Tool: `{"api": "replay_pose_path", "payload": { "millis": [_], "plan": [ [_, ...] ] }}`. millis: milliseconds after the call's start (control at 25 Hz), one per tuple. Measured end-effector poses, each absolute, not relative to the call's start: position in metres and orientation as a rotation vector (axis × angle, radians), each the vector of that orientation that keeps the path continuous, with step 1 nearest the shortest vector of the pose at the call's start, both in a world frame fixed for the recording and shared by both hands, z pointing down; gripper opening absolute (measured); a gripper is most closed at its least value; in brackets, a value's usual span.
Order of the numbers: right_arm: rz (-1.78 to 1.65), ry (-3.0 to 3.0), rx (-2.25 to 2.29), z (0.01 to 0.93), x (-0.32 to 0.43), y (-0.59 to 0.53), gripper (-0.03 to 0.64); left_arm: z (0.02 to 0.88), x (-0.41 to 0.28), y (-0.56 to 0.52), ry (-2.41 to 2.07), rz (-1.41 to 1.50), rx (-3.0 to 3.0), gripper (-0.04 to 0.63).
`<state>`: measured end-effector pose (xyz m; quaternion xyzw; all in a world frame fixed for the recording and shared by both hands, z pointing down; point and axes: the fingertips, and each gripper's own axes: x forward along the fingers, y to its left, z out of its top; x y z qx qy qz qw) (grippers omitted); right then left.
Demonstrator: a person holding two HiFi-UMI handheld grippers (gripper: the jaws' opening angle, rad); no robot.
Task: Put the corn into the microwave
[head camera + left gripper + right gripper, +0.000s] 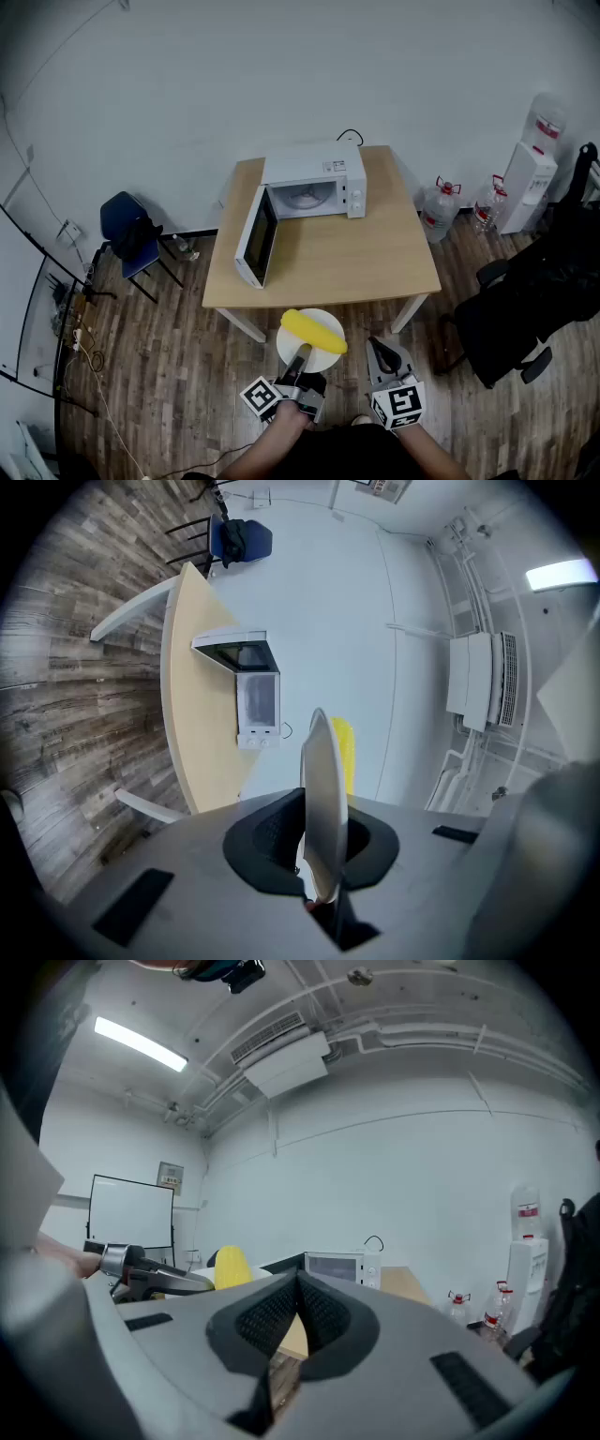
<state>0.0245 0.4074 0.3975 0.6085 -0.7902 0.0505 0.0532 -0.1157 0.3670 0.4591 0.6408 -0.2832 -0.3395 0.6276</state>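
**While Held Up Short of the Table: 1 Plate, 1 Corn**

Grips 1 white plate point(323, 361) by its near rim with the left gripper point(303, 358), its 2 jaws pinched tight on the thin edge. Carries 1 yellow corn point(314, 330) on that plate, lying across the top, just past the jaw tips. Holds the plate flat in the air over the wood floor point(169, 356), just in front of the near edge of the table point(347, 258) and not touching it.

Holds the right gripper point(380, 349) just beside the plate, on its right, apart from it. Has that gripper's 2 jaws pressed together at the tips, with nothing between them.

Faces a white microwave point(314, 183) at the far side of the tan table. Door point(256, 234) swung wide open to the left, with a round tray to see inside. Well apart from the corn, with bare table top between.

Left of the table, by the wall: 1 blue chair point(127, 225). To the right, on the floor: 2 big water bottles point(439, 211) next to a white water cooler point(527, 183). Nearer on the right: 1 black office chair point(516, 319).
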Motion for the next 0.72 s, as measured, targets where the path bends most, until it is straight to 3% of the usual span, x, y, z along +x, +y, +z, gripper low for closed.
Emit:
{"api": "replay_pose_path", "payload": {
  "millis": [720],
  "plan": [
    [0.217, -2.442, 1.869, 0.419, 0.057, 0.429, 0.06, 0.471, -0.075, 0.398, -0.692, -0.799, 1.453, 0.018]
  ]
}}
